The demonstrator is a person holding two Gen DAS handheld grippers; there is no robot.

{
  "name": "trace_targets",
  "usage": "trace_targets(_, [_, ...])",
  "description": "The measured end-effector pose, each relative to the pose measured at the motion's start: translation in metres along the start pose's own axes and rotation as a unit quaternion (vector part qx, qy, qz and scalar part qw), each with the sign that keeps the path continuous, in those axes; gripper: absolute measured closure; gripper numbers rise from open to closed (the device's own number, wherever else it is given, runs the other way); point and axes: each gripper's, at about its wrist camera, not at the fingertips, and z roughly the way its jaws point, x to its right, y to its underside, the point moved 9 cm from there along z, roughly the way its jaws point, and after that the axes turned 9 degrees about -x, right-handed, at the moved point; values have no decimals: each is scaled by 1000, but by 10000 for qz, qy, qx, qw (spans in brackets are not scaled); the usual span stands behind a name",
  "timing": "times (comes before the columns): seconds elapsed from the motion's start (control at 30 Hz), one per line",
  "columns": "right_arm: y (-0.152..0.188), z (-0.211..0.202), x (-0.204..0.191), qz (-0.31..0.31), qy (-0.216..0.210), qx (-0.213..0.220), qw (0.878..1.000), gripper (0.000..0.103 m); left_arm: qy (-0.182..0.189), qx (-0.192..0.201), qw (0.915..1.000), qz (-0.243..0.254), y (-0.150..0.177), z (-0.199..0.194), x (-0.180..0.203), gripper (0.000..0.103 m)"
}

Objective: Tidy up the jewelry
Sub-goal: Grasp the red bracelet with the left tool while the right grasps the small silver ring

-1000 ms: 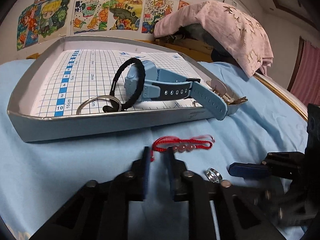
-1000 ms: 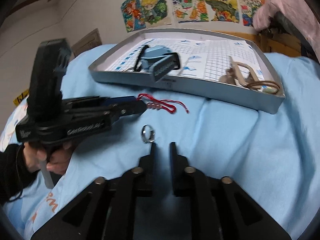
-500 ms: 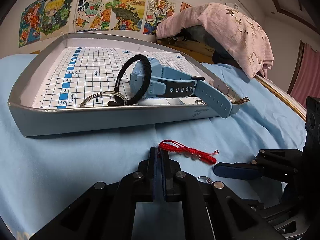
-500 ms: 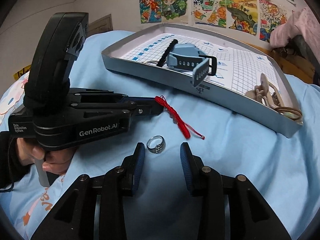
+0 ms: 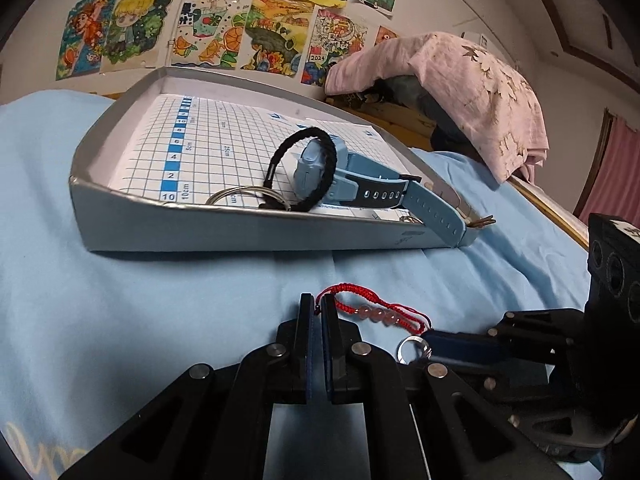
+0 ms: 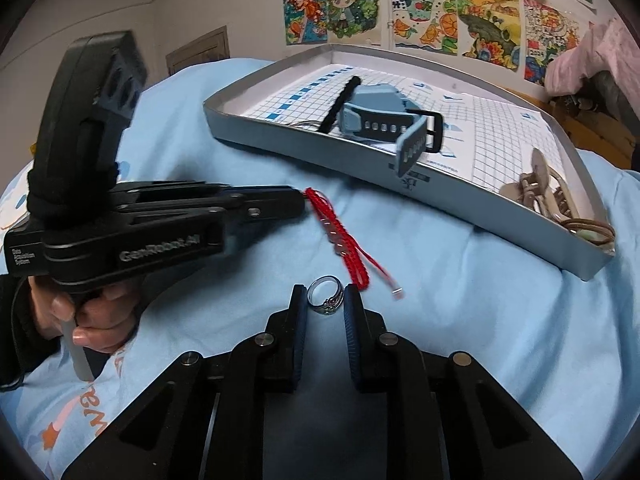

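Left gripper (image 5: pixel 316 304): fingers clenched on 1 end of the red braided cord bracelet with pale beads (image 5: pixel 374 312), which 1 second ago lay free on the light blue bedsheet (image 5: pixel 140 300). The cord now trails from the grip; judged lifted at that end.

Right gripper (image 6: pixel 325 300): fingers parted and now straddling the small silver metal ring (image 6: pixel 326 300), not yet pinched; 1 second ago they were nearly closed short of it.

The grey shallow tray with grid paper (image 6: pixel 500 216) already holds the blue watch (image 6: pixel 384 114) and black braided band (image 6: pixel 342 102). Judgement: 2 items remain to transfer.
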Motion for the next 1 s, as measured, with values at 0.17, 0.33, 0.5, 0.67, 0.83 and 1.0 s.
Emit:
trace_targets(0.17, [1,-3,14,278,163,81,9994,87,-101,102,9999,-21,1,-3,-3,99])
trace_targets(0.33, [3,-9,27,540,264,228,9979,87,-193,436,9988,-77,1,-21,-5,100])
trace_targets(0.5, [3,-18,34,719,341,465,9957,93,-294,519,9982,-26,2,-32,-1,100])
trace_targets(0.67, [2,-17,40,812,301,530,9948,94,-491,491,9971,306,4,-42,16,100])
trace_targets(0.83, [3,-15,40,833,237,535,9948,94,-672,451,9961,355,9,-49,19,100])
trace_targets(1.0, [7,-8,41,902,-75,319,9954,94,-666,265,9971,267,17,-47,15,100])
